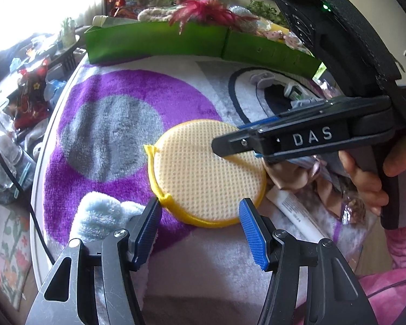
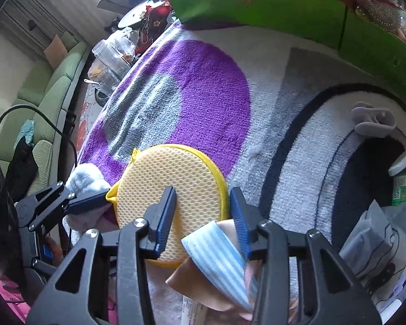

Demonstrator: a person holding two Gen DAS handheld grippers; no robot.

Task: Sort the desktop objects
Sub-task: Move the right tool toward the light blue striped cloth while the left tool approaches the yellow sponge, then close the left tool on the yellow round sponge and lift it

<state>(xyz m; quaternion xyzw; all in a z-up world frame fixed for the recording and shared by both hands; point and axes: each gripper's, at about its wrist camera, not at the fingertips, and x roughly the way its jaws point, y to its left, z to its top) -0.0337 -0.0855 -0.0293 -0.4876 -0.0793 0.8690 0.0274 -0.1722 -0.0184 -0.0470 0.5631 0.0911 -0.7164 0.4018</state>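
The round yellow sponge [image 1: 207,174] lies flat on the rug [image 1: 116,124] over the desk. Your left claw [image 1: 200,211] is spread at its near edge; your right claw [image 2: 203,203] is spread above it. Straddle the rim squarely before closing.

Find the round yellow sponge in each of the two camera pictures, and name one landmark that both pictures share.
Left wrist view: the yellow sponge lies at the centre, just ahead of the left hand-held gripper.
Right wrist view: the sponge lies low and left of centre, under the right hand-held gripper.
Shared landmark: the green box along the mat's far edge.
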